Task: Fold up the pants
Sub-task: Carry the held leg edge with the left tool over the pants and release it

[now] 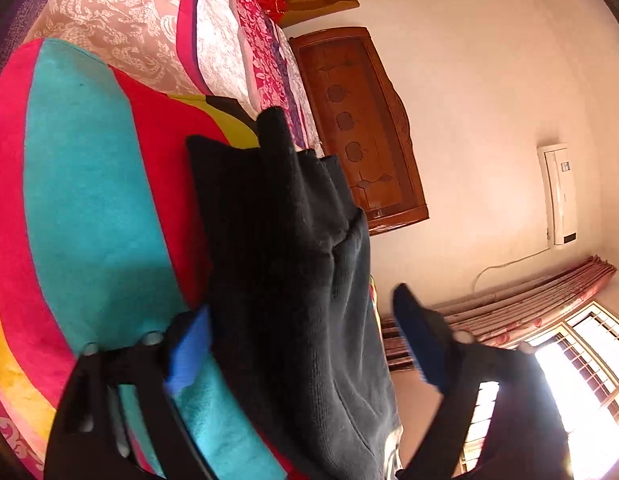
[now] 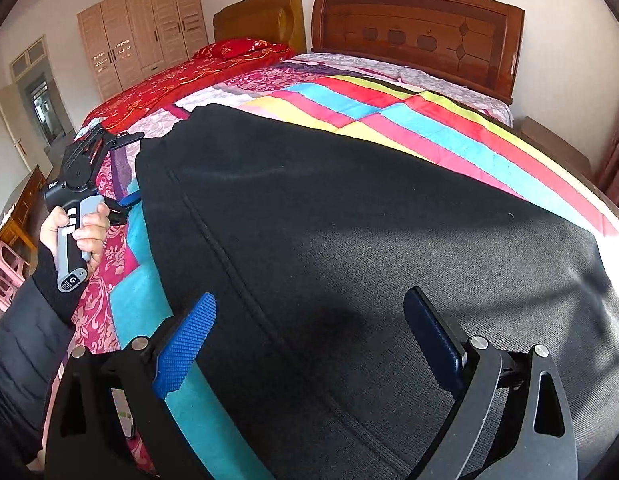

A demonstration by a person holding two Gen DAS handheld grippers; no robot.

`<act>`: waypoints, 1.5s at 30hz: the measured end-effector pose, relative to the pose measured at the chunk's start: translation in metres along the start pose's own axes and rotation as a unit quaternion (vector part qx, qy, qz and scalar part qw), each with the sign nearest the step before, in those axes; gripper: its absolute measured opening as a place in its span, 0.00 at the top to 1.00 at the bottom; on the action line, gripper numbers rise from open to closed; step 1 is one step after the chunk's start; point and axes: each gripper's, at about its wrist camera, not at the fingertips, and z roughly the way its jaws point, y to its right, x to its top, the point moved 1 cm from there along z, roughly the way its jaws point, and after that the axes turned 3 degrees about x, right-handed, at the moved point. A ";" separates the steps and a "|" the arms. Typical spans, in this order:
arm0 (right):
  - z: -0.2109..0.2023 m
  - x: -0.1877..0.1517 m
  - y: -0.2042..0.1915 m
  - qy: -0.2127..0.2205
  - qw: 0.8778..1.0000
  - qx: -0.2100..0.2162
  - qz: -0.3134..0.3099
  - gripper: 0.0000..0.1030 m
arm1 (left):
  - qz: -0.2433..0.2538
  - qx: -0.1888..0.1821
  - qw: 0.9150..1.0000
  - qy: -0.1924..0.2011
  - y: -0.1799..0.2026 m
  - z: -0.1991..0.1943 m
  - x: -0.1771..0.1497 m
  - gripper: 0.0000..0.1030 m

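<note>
Black pants (image 2: pixel 329 248) lie spread flat on the striped bedspread (image 2: pixel 389 116). In the left wrist view, which is rolled sideways, the same pants (image 1: pixel 285 240) show as a folded dark stack with thick edges. My left gripper (image 1: pixel 301 336) is open, its blue pads either side of the pants' edge without closing on it. It also shows in the right wrist view (image 2: pixel 125 172) at the pants' far left edge, held by a hand. My right gripper (image 2: pixel 309 336) is open, just above the near part of the pants.
A carved wooden headboard (image 2: pixel 413 32) stands at the far end of the bed. A red quilt (image 2: pixel 181 80) covers a second bed to the left, with a wardrobe (image 2: pixel 145 28) behind. A curtain and bright window (image 1: pixel 569 352) lie beyond the bed's side.
</note>
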 end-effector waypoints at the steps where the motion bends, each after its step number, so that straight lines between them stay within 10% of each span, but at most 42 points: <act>1: 0.000 0.000 0.001 -0.001 1.000 0.000 0.003 0.11 | 0.005 0.009 1.000 0.001 0.001 0.000 0.000 0.46; 9: 0.002 0.004 -0.001 -0.002 1.000 0.007 0.003 0.11 | -0.038 -0.020 0.999 -0.001 -0.023 0.009 0.006 0.33; 11: 0.006 0.016 -0.008 -0.004 1.000 0.018 -0.009 0.11 | -0.018 -0.001 1.000 0.002 -0.016 0.011 0.006 0.37; 13: 0.013 0.035 -0.016 0.000 0.999 0.032 -0.014 0.11 | -0.006 0.021 1.000 0.009 -0.014 0.011 0.005 0.62; 21: 0.097 0.070 -0.068 -0.092 0.991 0.014 -0.095 0.11 | 0.022 0.022 0.999 0.031 0.003 -0.003 0.007 0.71; 32: 0.093 0.057 -0.067 -0.073 0.993 0.038 -0.080 0.04 | 0.216 0.030 0.973 0.075 0.135 -0.021 -0.022 0.71; 35: 0.080 0.059 -0.059 -0.073 0.994 0.039 -0.066 0.05 | 0.314 0.044 0.945 0.075 0.188 -0.021 -0.051 0.71; 38: 0.025 0.054 -0.016 0.008 0.997 0.071 0.021 0.05 | 0.427 0.048 0.900 0.067 0.239 -0.016 -0.102 0.72; 45: -0.095 -0.015 0.117 0.133 0.973 0.007 0.187 0.05 | 0.687 0.062 0.724 -0.001 0.286 0.029 -0.292 0.72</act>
